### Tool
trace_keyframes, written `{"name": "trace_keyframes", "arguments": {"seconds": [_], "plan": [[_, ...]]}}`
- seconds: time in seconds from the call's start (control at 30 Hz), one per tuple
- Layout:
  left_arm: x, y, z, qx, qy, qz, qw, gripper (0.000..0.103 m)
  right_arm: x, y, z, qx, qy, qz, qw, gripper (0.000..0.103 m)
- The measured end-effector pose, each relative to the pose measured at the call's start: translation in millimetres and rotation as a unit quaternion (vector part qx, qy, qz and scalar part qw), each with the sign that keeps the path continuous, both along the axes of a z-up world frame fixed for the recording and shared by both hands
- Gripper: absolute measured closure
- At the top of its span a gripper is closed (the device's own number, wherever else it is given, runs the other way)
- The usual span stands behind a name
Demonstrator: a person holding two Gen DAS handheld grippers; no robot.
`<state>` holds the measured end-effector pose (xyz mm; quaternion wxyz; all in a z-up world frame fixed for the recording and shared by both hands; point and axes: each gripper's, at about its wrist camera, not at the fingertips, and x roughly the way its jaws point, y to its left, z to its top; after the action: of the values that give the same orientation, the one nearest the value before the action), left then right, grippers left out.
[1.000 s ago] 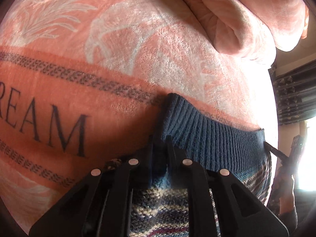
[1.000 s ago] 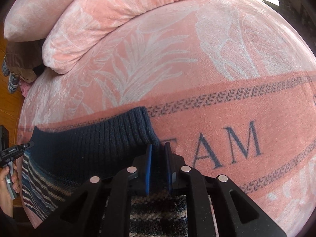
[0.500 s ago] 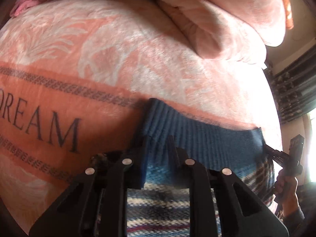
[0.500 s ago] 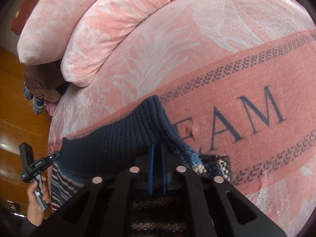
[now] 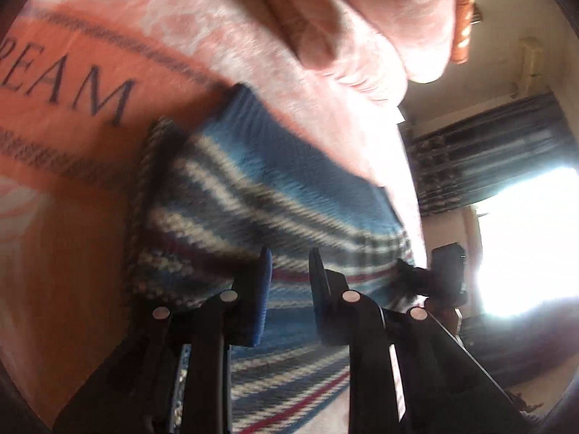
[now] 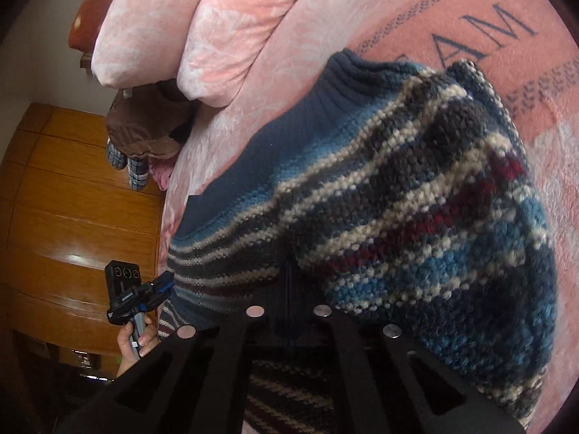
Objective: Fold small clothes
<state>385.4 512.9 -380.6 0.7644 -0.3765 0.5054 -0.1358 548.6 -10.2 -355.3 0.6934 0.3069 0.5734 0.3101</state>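
A striped knit sweater (image 6: 416,188) with a navy ribbed hem lies on the pink "DREAM" blanket (image 6: 452,11). My right gripper (image 6: 287,289) is shut on the sweater, whose near part is lifted and bunched over the fingers, hiding the tips. In the left wrist view the sweater (image 5: 275,188) spreads flat beneath my left gripper (image 5: 289,275), which is open with only striped cloth showing through the gap. The right gripper (image 5: 416,275) sits at the sweater's right edge. The left gripper (image 6: 159,285), held by a hand (image 6: 134,340), touches the sweater's left edge.
Pink pillows (image 6: 202,25) lie along the bed's far side, with brown and checked clothes (image 6: 144,126) beside them. A wooden panel (image 6: 72,217) stands left of the bed. A bright window (image 5: 524,235) and dark curtain (image 5: 488,144) are on the right.
The right gripper lifted the sweater's edge up and over, bunching the stripes over its fingers. The left gripper's fingers spread apart and slid back from the navy hem onto the striped body.
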Motion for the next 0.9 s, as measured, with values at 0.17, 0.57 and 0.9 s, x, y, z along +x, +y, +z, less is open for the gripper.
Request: {"name": "trace_keyframes", "arguments": {"seconds": [0.17,0.57,0.9], "plan": [[-12.4,8.2,17.1,0.006,-0.017,0.024,0.9996,0.082,-20.2,6.1,37.7,-0.008,-0.03,0.011,0.999,0.099],[-62.5,-60.4,-22.3,-0.034,-0.022,-0.047,0.9981,0.102,-88.8,103.6,-9.4,0.011,-0.005,0.119,0.993,0.103],[-90.9,-65.2,-15.2,-0.04,-0.023,-0.082,0.9956,0.075,-109.1,-48.6,28.8,-0.023,-0.025,-0.009,0.999,0.098]]}}
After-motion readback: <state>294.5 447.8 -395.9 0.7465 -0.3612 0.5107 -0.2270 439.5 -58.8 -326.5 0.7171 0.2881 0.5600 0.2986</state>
